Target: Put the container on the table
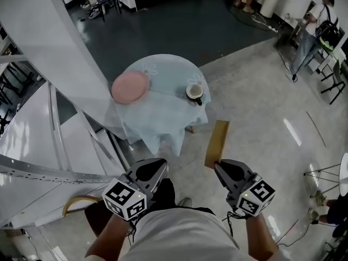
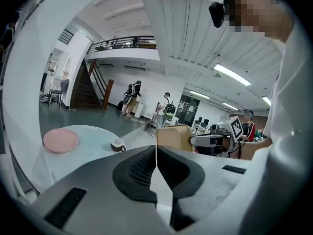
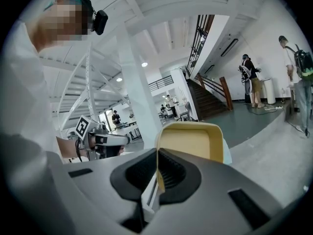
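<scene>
Our right tongs [image 1: 219, 165] are clamped on the rim of the tan container [image 1: 217, 141], holding it over the floor with its long side pointing ahead. The surface [image 1: 163, 110] lies ahead and a bit left, with a pink plate [image 1: 130, 87] and a cup [image 1: 194, 91] on it. The left tongs [image 1: 162, 163] are pinched together on nothing, so we reckon it's the right hand's job.

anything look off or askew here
Only the container: the right hand-held gripper pinches one wall, so it is tipped on edge rather than level. It looks empty, and nothing is spilled.
</scene>
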`<state>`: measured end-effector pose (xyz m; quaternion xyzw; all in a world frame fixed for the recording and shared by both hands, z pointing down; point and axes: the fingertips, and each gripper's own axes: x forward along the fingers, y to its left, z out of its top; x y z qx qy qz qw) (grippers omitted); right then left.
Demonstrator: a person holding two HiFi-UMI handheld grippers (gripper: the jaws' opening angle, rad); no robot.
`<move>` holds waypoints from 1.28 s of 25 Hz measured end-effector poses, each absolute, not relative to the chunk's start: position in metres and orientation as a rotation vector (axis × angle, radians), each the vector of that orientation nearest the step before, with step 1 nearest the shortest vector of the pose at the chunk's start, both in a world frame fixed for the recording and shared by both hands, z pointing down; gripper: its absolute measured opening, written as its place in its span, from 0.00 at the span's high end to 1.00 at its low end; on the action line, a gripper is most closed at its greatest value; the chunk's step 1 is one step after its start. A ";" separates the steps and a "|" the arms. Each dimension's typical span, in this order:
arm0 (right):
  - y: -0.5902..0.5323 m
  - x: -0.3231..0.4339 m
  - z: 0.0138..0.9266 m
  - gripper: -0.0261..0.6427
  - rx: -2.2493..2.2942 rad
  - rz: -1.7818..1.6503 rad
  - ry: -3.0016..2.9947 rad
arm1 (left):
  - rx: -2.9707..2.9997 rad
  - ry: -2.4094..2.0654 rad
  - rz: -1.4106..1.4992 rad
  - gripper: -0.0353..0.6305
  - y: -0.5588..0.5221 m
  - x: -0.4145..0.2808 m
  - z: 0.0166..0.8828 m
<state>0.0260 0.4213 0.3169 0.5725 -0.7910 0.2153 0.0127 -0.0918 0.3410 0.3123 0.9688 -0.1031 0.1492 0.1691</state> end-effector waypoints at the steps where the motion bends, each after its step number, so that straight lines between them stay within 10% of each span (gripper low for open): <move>1: 0.413 0.029 0.317 0.92 1.790 0.677 -2.459 | 2.754 -0.288 0.424 0.91 0.331 -0.088 0.312; 32: 0.117 0.085 0.317 0.92 1.923 0.703 -2.278 | 2.629 -0.375 0.234 0.91 -0.015 -0.049 0.318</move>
